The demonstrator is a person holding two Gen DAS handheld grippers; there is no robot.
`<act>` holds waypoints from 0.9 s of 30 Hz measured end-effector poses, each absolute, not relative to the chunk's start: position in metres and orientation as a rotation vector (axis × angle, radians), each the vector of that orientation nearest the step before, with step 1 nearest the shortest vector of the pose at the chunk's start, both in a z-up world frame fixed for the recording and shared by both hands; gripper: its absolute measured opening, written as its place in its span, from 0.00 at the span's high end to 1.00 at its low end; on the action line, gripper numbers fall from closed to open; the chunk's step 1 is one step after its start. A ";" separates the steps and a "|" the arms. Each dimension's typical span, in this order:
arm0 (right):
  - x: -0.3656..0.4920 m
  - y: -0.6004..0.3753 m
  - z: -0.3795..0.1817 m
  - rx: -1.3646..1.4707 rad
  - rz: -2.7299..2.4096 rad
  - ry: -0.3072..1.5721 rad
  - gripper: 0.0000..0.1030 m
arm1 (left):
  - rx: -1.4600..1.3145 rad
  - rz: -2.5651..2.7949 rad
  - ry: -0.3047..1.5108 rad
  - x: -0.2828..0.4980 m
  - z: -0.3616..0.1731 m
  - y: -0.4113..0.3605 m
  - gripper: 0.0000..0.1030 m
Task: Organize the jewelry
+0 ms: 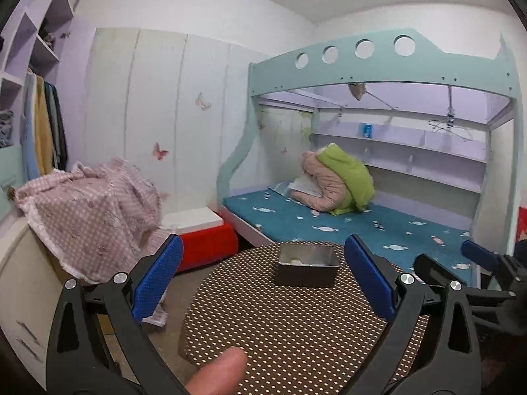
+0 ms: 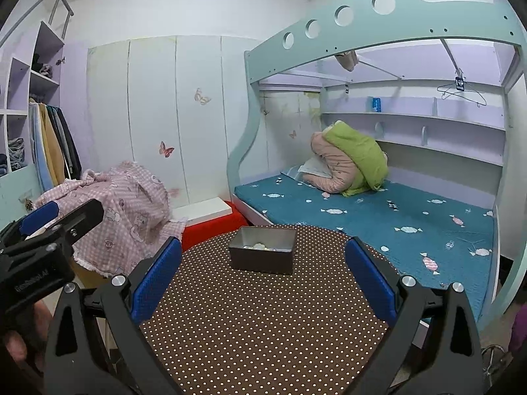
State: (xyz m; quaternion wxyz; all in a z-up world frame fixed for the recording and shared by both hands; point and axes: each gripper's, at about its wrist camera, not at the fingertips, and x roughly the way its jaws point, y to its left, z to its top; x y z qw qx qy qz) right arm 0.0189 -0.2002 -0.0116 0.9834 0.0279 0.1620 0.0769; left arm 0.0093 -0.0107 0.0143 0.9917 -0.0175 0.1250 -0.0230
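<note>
Left wrist view: left gripper [image 1: 263,283], jaws wide apart and empty, hovered over a round dotted table [image 1: 296,329]; open metal tin [image 1: 308,265] stood toward the far edge, pale jewelry pieces [image 1: 294,261] inside. Right wrist view: right gripper [image 2: 263,279], likewise spread and empty, faced the same tin [image 2: 262,252]. Judged stage: start or finish, nothing held; next move likely calls for reaching to the tin.

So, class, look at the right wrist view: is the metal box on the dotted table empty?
No: the metal box on the dotted table holds a few small pale pieces on its floor.
</note>
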 end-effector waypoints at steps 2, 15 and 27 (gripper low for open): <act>0.019 -0.198 -0.015 0.050 0.149 0.331 0.07 | -0.045 -0.059 0.267 0.010 0.012 -0.008 0.05; 0.019 -0.194 -0.023 0.044 0.135 0.347 0.07 | 0.005 0.052 0.303 0.012 0.002 -0.013 0.05; 0.017 -0.188 -0.024 0.030 0.129 0.339 0.07 | 0.000 0.025 0.287 0.010 0.002 -0.014 0.05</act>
